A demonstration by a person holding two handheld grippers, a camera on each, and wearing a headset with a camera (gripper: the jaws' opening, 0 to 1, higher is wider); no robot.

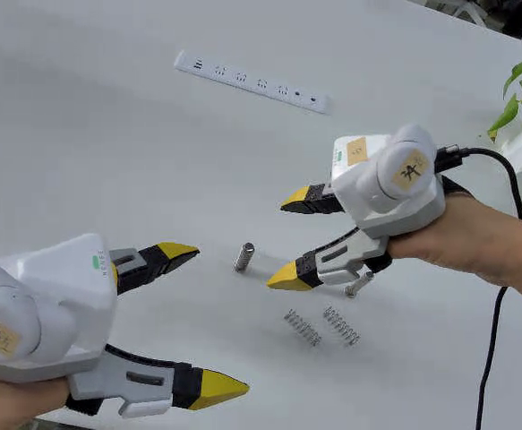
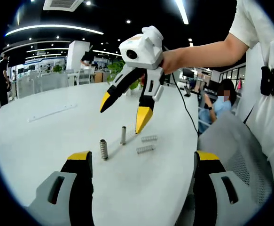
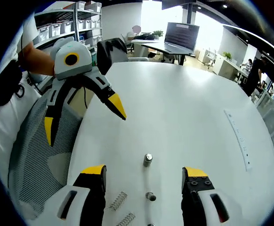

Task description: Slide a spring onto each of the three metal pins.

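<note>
Left gripper (image 1: 202,318), white body with black fingers and yellow tips, is nearest me at the lower left of the head view. Its jaws are spread wide with nothing between them.

My marker is the short upright metal pin with a grey coil around it (image 2: 103,149), standing on the white tabletop (image 1: 108,152). The left gripper is held on the near side of that coiled pin, apart from it. In its own view the pin sits just ahead of the left finger.

Right gripper (image 1: 287,240), same make, hangs to the right of the coiled pin. Its jaws are also wide apart and grip nothing. The lower yellow tip is near the coiled pin but clear of it.

A bare upright metal pin (image 2: 123,135) stands just right of the coiled pin, under the right gripper. The head view mostly hides it.

Two loose grey coil springs (image 1: 303,327) lie flat side by side, right of the coiled pin and nearer me. I can see they don't touch each other.

A long white power strip (image 1: 252,82) lies well beyond the coiled pin. A black cable (image 1: 498,313) trails from the right gripper, far right of the coiled pin.
</note>
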